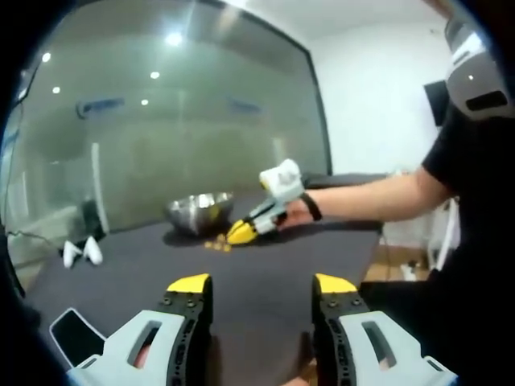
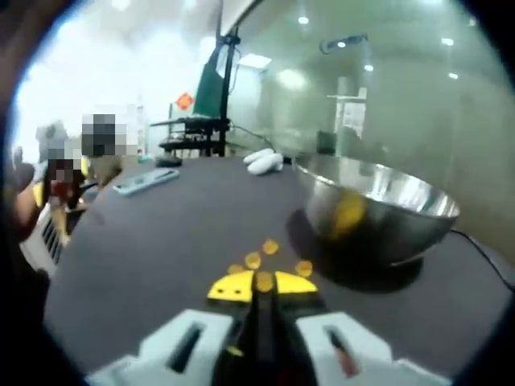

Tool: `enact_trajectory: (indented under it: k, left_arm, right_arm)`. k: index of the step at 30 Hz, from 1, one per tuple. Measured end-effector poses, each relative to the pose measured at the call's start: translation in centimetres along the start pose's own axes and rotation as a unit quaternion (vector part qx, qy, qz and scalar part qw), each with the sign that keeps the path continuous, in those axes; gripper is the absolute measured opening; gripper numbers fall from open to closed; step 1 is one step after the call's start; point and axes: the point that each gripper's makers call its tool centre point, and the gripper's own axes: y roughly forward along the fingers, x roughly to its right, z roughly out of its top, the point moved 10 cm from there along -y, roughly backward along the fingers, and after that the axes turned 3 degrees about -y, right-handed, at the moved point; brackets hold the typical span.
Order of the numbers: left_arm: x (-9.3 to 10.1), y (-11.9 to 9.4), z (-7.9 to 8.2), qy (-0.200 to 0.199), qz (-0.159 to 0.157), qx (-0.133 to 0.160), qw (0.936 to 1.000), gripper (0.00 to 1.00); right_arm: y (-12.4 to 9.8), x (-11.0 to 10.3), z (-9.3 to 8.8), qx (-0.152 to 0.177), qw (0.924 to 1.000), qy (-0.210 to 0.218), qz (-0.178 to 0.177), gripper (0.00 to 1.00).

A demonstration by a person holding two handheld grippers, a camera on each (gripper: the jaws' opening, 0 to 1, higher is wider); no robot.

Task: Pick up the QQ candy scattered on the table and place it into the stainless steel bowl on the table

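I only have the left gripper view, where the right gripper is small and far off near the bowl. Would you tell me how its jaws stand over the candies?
Observer: In the right gripper view, the right gripper has its jaws close together, with one candy right at the tips. I cannot tell whether it is clamped.
Operator: Thank you. How many candies are left loose?
Observer: Three loose candies lie on the table just ahead of the tips.
Operator: Are any touching the bowl?
Observer: No, all three lie apart from the stainless steel bowl, which stands to their right in that view.
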Motion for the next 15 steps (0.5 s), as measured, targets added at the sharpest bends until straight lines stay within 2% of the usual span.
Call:
enact_trajectory:
  k: [6,10,15]
  left_arm:
    - [0.2,0.0,0.2,0.002,-0.004,0.001,1.0,0.51]
    - [0.2,0.1,0.2,0.003,-0.004,0.001,1.0,0.51]
    - [0.4,0.2,0.2,0.005,-0.008,-0.003,1.0,0.51]
  right_arm:
    - [-1.3,0.3,0.8,0.01,0.9998,-0.011,-0.015,0.09]
    - [-2.4,0.9,1.5,0.027,0.9989,-0.004,-0.039,0.09]
    - [-3.4,1.5,2.5,0.044,0.9965,-0.017,-0.069,0.08]
